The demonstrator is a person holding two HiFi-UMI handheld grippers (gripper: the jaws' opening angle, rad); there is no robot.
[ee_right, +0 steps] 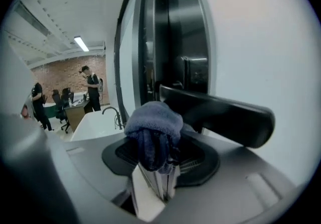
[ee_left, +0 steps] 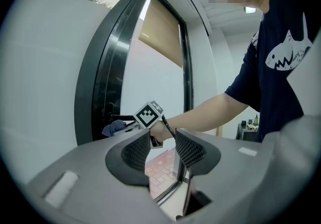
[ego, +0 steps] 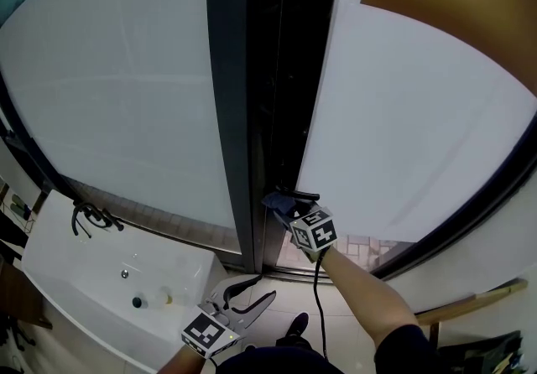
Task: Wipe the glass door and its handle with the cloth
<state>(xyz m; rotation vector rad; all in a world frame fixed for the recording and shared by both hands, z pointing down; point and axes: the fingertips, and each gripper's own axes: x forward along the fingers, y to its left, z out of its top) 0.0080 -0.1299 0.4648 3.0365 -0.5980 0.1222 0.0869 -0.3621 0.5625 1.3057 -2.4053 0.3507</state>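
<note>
Your left tongs [ee_left: 163,150] hang low by you, jaws apart, nothing between them. Your right tongs [ee_right: 161,160] are clamped on the blue cloth [ee_right: 153,123]. Its bunched top hides the jaw tips and the near end of the black handle [ee_right: 223,112], so contact there is hard to judge. Beyond stands the frosted glass door [ego: 419,137], its top cut off. To its left is a white sink [ego: 63,259].

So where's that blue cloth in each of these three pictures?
Head view: cloth low centre, beside the dark door frame.
Left gripper view: small, left of centre, beyond the left gripper's open fingers.
Right gripper view: dead centre, pinched by the right gripper.
Shared landmark: the black door handle, next to the cloth everywhere.
</note>
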